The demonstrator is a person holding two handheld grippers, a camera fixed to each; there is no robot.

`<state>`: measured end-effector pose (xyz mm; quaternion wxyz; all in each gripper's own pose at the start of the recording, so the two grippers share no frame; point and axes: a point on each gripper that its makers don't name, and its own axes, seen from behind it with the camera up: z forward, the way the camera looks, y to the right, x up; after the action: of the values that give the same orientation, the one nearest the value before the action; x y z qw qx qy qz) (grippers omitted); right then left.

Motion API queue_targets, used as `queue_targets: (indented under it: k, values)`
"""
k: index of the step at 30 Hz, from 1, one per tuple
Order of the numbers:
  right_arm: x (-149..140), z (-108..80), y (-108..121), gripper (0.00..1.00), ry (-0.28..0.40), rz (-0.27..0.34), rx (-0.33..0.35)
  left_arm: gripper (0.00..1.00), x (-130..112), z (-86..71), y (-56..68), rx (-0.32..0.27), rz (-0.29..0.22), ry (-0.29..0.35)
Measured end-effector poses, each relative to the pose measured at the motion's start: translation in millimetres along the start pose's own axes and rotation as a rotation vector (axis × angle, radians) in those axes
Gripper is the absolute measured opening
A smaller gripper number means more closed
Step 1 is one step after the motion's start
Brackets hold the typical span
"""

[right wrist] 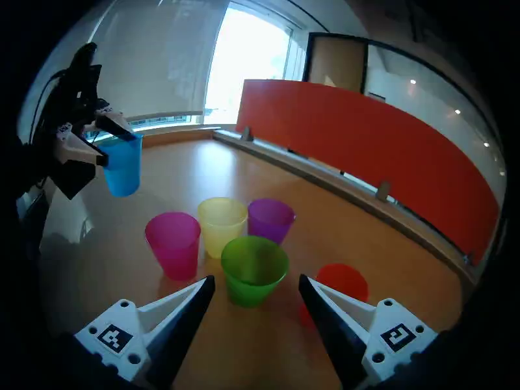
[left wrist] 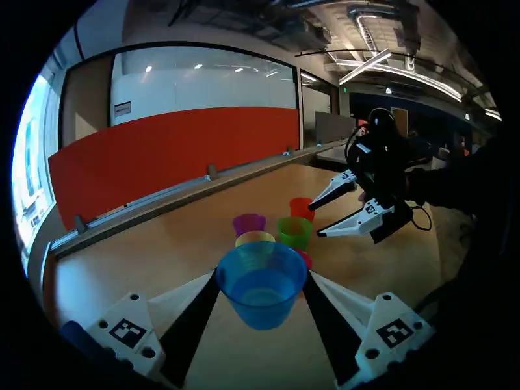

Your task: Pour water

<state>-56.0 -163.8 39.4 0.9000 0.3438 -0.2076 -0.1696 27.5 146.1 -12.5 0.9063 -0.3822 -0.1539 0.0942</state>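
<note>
Left tongs (left wrist: 260, 274) clamp blue cup (left wrist: 261, 292), upright, above surface (right wrist: 364, 227), well apart from green cup (right wrist: 253, 270). Right tongs (right wrist: 257, 279) wide, empty, near green cup. Yellow cup (right wrist: 221, 224), purple cup (right wrist: 270, 220) behind green cup; pink cup (right wrist: 173, 244), red cup (right wrist: 341, 281) flank it.

Five cups stand close together on the table (right wrist: 403, 260). From the centre cup (right wrist: 255, 270), the second cup (right wrist: 173, 244) is at 9 o'clock, the third cup (right wrist: 222, 224) at 11, the fourth cup (right wrist: 270, 220) at 1, the fifth cup (right wrist: 341, 281) at 3. The sixth cup (right wrist: 122, 166) hangs at 10 o'clock, between the fingers of the left gripper (right wrist: 119, 149).
</note>
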Motion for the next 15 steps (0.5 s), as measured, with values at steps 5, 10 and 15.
queue_targets:
  k: [5, 10, 15]
  values:
    - [-6, 8.7, -1, 1.00, -0.018, 0.000, 0.002, 0.87, -1, -8.0, 0.0, 0.008, -0.013, 0.004]
    - [-10, 17.9, -1, 1.00, -0.031, 0.006, 0.007, 0.87, -4, -12.9, 0.6, 0.016, -0.018, 0.005]
    - [-11, 27.8, -1, 1.00, -0.039, 0.011, 0.012, 0.87, -8, -15.9, 1.4, 0.018, -0.025, 0.004]
